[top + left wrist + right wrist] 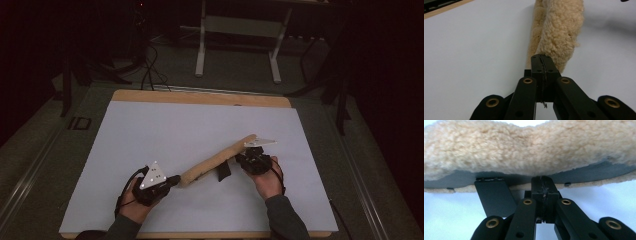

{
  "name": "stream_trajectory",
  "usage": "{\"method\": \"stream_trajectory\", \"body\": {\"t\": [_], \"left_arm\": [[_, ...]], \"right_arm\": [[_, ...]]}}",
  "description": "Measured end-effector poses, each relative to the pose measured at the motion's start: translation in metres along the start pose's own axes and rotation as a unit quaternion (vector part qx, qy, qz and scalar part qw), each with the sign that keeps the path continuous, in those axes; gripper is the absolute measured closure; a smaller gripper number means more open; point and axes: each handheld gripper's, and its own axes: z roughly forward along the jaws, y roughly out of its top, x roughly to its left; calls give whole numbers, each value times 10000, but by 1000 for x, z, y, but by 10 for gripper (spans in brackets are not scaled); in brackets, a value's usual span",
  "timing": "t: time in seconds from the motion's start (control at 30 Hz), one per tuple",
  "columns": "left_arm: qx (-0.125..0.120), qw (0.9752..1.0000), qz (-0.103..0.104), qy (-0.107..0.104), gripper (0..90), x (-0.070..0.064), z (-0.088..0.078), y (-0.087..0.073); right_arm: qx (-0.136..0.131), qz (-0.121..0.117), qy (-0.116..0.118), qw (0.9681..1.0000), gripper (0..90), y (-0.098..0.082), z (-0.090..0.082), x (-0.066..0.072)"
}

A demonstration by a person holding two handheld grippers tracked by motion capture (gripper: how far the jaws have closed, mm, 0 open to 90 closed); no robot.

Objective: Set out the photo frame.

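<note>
A long tan fleece pad (pixel 217 159) stretches slantwise between my two grippers over the white table sheet (pixel 165 130). My left gripper (pixel 173 181) is shut on the pad's near-left end; in the left gripper view the jaws (pixel 541 60) meet at the fleece (pixel 559 27), which runs away from them. My right gripper (pixel 248 151) is shut on the pad's long edge near its far-right end. Its own view has the jaws (pixel 543 181) closed at the grey lining (pixel 584 173) under the fleece (pixel 524 150). A black tab (pixel 495 195) hangs from the pad (pixel 223 171).
The white sheet lies on a wooden board (pixel 200 97) whose far edge shows. Beyond the table, on a dark floor, stand a white frame's legs (pixel 201 50) and loose cables (pixel 150 70). Bare sheet lies left of and behind the pad.
</note>
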Motion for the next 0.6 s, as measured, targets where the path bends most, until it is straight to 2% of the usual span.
{"method": "stream_trajectory", "body": {"t": [0.6], "left_arm": [[-26,9995,174,-247,900,-15,6,3]], "right_arm": [[-13,-54,19,10000,894,4,1,4]]}}
